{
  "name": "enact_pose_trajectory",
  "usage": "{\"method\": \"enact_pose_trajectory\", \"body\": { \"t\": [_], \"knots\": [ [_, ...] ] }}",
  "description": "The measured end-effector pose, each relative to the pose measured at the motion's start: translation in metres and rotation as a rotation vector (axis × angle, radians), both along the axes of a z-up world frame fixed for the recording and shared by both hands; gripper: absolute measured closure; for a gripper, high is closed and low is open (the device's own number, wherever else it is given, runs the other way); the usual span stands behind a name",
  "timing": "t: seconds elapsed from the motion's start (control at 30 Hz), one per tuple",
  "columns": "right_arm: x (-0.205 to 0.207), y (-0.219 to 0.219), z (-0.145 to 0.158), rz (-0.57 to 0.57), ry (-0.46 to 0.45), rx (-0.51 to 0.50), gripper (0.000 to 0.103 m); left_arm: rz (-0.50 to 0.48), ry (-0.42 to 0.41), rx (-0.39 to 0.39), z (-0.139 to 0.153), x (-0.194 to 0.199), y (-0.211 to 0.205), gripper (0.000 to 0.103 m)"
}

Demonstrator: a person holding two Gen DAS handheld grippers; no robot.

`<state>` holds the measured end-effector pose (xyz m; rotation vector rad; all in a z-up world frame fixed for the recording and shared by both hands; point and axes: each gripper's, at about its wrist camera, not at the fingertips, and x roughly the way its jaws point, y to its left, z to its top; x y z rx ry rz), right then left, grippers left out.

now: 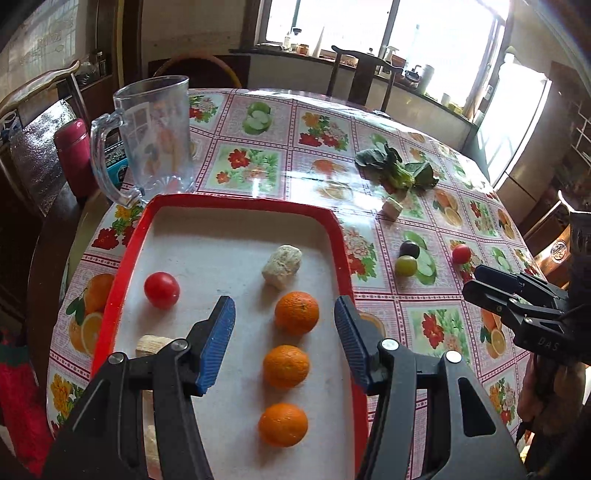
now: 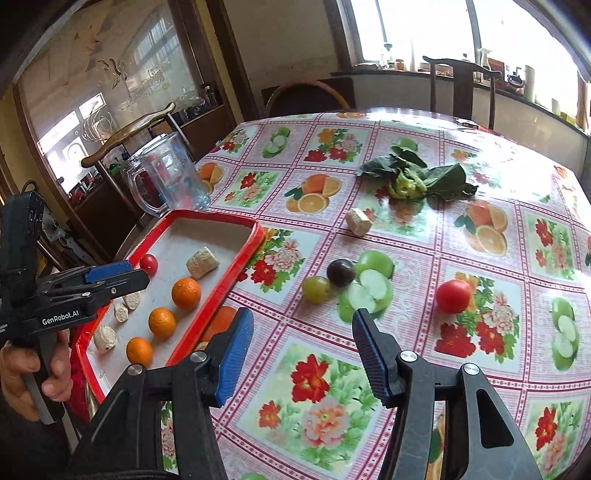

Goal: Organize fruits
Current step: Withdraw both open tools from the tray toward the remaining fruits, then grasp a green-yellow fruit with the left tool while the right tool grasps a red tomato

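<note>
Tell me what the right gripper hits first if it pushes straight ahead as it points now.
Probably the green grape beside the dark grape. The open right gripper points at that pair on the tablecloth; depth is uncertain.

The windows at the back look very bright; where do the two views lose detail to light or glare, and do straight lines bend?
Left wrist view: the windows are blown out white, and glare streaks the glossy fruit-print tablecloth. Right wrist view: the window is also overexposed, and the table's far edge shines. Both views: fisheye curves the table edges; the corners are dark.

Bright daylight floods through blown-out windows (image 1: 388, 26) — glare streaks the tablecloth (image 2: 406, 122) — with fisheye-curved, dark edges.
</note>
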<state>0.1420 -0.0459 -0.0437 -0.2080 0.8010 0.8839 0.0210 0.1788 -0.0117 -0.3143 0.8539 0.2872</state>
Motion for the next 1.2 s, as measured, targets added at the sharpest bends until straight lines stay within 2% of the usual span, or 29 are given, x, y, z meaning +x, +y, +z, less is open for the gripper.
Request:
{"method": "enact_pose_trajectory", "body": {
  "t": [0.53, 0.83, 1.2],
  "knots": [
    [0.039, -0.055, -0.010, -0.116, -0.002, -0.014, 0.046, -0.160, 0.017, 0.033, 0.002, 0.043, -0.070, 0.048],
    [0.069, -0.055, -0.022, -0.147, -0.008, -0.047, 0.046, -0.194, 0.034, 0.005, -0.010, 0.077, -0.085, 0.048],
    [0.110, -0.043, -0.045, -0.165, 0.020, -0.086, 0.046, -0.221, 0.126, 0.044, -0.043, 0.126, -0.101, 0.048]
  ]
}}
